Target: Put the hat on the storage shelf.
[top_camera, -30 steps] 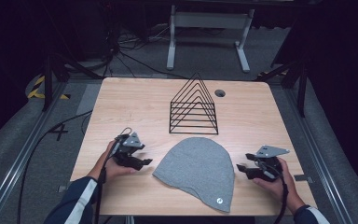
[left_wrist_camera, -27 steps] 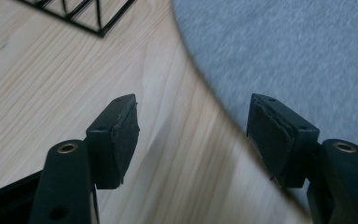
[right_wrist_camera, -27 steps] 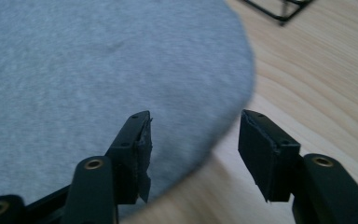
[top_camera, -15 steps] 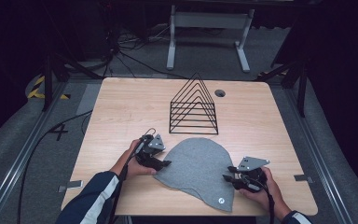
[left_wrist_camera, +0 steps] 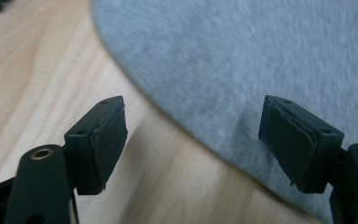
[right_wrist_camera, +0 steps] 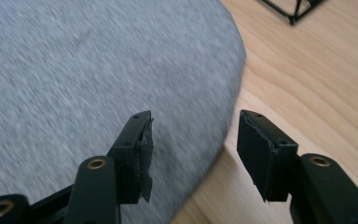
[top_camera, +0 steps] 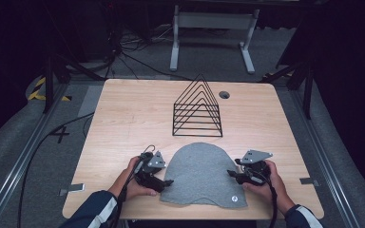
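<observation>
Both grippers have closed in on the flat grey beanie [top_camera: 201, 173], jaws apart straddling its opposite edges.

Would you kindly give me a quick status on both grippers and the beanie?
Left gripper open, straddling the beanie's edge. Right gripper open, at its opposite edge. Beanie flat on table, ungrasped. Wire rack behind, apart from it.
</observation>
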Tool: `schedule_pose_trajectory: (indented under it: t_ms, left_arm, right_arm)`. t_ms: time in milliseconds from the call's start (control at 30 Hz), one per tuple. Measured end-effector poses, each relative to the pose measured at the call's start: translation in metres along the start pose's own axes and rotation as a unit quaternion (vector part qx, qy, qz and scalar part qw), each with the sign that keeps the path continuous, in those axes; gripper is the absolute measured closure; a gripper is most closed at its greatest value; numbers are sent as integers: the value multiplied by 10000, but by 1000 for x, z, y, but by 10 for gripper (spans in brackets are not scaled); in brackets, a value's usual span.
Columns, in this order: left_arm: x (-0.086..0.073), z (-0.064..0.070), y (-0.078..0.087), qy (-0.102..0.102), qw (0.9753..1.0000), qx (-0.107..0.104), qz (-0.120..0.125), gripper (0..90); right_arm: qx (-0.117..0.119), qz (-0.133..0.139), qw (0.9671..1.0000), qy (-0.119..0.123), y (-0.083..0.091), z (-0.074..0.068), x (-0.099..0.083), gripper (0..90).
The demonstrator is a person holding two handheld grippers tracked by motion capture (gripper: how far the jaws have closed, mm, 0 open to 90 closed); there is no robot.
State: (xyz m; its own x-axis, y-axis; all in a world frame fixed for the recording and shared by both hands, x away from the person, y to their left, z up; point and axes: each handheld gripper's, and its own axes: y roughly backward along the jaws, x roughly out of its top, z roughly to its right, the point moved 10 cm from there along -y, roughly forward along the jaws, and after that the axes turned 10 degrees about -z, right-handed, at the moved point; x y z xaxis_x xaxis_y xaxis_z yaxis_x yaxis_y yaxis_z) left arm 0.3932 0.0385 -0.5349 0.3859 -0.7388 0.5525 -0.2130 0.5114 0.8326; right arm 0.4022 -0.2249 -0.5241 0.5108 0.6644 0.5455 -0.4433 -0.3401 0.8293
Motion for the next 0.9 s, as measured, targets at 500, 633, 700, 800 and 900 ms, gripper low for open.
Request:
schedule_pose_trajectory:
  t_ms: [500, 633, 700, 800, 900]
  left_arm:
    - [19, -32, -21, 436, 9987, 191, -182, 164]
    - [26, -32, -28, 380, 9984, 288, -298, 128]
    - [28, -31, -29, 352, 9984, 298, -335, 119]
    - [29, -30, -29, 355, 9984, 273, -351, 123]
    - [28, -28, -28, 353, 9983, 286, -358, 156]
  right_arm:
    - [437, -362, 9976, -407, -23, 12, 18, 311]
    - [406, -448, 9976, -338, -27, 9, 23, 290]
    - [401, -504, 9974, -328, -28, 6, 25, 290]
    - [373, -548, 9972, -350, -28, 4, 26, 324]
    - [434, -519, 9971, -346, -26, 0, 26, 419]
